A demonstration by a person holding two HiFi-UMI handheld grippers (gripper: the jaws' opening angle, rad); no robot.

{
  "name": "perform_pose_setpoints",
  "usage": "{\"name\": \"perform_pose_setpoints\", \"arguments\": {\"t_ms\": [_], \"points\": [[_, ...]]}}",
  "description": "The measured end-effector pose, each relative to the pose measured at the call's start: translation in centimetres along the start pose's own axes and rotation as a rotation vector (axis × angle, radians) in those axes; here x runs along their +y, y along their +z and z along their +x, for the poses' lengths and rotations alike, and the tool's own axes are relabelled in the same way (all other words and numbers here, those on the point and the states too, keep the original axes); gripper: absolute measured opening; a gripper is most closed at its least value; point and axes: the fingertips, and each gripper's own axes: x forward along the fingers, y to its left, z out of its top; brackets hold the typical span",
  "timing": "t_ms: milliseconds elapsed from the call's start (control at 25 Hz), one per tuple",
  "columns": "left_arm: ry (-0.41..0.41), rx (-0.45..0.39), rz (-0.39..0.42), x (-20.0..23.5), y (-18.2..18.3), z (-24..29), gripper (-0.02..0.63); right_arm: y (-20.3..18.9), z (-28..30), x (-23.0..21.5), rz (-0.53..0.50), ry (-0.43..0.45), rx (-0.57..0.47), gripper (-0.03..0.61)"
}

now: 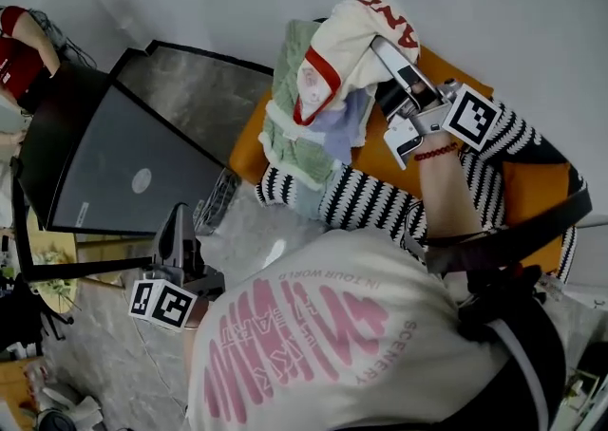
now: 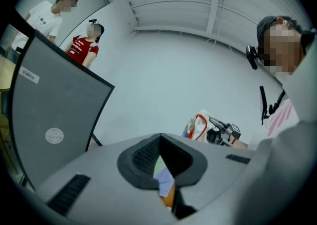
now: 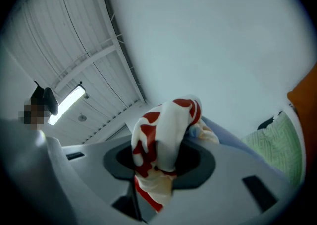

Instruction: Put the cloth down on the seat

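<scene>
Two hand-held grippers show. The right hand-held gripper (image 1: 385,51) has its jaws squeezed tight on the cloth (image 1: 347,35), which is white with red patches. The cloth bunches up between the jaws and hangs from them. It is up over the orange seat (image 1: 245,152), above a pile of other things. On the seat lie a green cloth (image 1: 285,121), a pale purple cloth (image 1: 344,125) and a black and white striped cloth (image 1: 366,201). The left hand-held gripper (image 1: 177,230) is well apart from the seat, low by the person's side. Its jaws meet at the tips and hold nothing. Next to it stands a big grey board (image 1: 123,173). Past the board stand a person in a red top (image 2: 85,48) and a person in a white top (image 2: 47,18).
</scene>
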Motion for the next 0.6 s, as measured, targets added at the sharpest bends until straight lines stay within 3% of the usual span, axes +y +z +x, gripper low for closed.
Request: {"name": "perform_pose_setpoints", "arguments": {"t_ms": [160, 280, 600], "points": [[-0.021, 0.009, -0.002, 4.6, 1.2, -0.7, 0.009, 0.1, 2.5, 2.2, -0.060, 0.022, -0.089, 0.153], [-0.012, 0.023, -0.021, 6.5, 0.9, -1.0, 0.009, 0.5, 3.3, 2.6, -0.098, -0.008, -0.113, 0.153], [0.038, 0.031, -0.041, 9.4, 0.4, -0.3, 0.009, 2.6, 5.2, 0.4, -0.194, -0.068, -0.153, 0.153]]}}
